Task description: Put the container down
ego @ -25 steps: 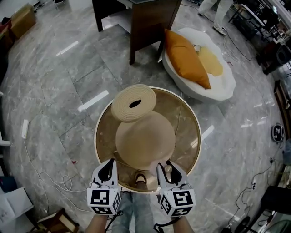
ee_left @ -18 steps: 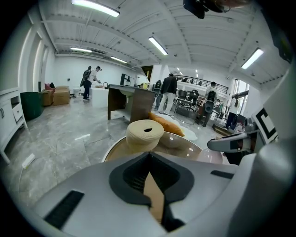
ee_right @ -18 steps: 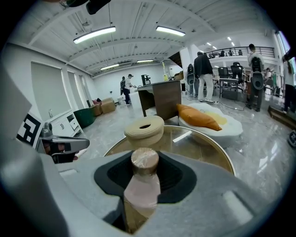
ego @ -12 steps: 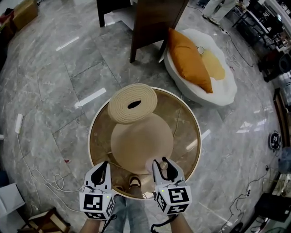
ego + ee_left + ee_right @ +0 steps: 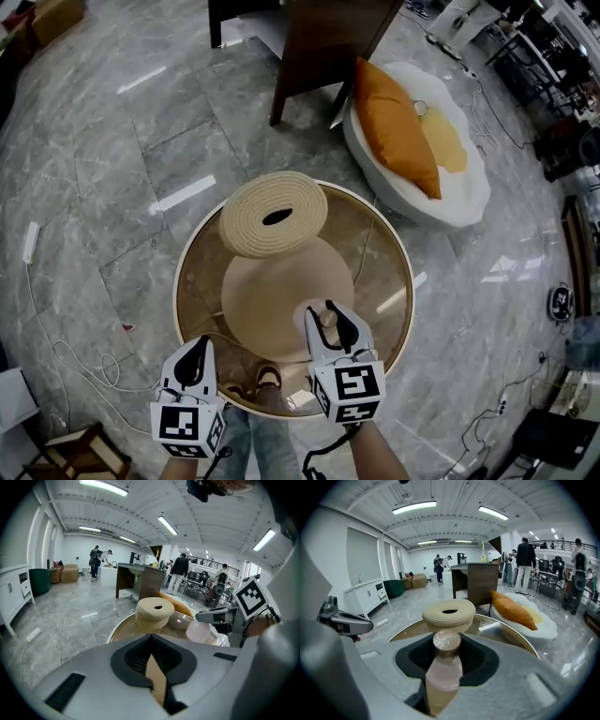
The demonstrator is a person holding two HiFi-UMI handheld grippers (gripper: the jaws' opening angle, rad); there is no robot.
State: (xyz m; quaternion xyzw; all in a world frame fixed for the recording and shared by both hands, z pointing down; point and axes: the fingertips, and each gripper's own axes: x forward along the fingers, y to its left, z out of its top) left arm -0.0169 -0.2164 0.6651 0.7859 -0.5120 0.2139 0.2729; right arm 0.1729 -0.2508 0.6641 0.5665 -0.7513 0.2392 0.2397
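Observation:
A small pale pink container [image 5: 328, 319] with a brown cap sits between the fingers of my right gripper [image 5: 328, 315], which is shut on it over the near part of the round glass table [image 5: 394, 234]. In the right gripper view the container [image 5: 443, 667] stands upright between the jaws, cap [image 5: 446, 641] on top. Whether its base touches the glass is hidden. My left gripper [image 5: 195, 351] hangs at the table's near left rim, jaws together and holding nothing. From the left gripper view [image 5: 152, 667] the container [image 5: 201, 631] shows at the right.
A woven rope pot [image 5: 274, 214] with a hole in its top stands at the table's far side. Beyond it are a dark wooden desk [image 5: 319, 37] and a white floor seat with an orange cushion [image 5: 398, 131]. Cables [image 5: 66, 356] lie on the marble floor at left.
My right gripper has carried the container further in over the table, up and left in the head view. The left gripper has dropped back towards the lower left.

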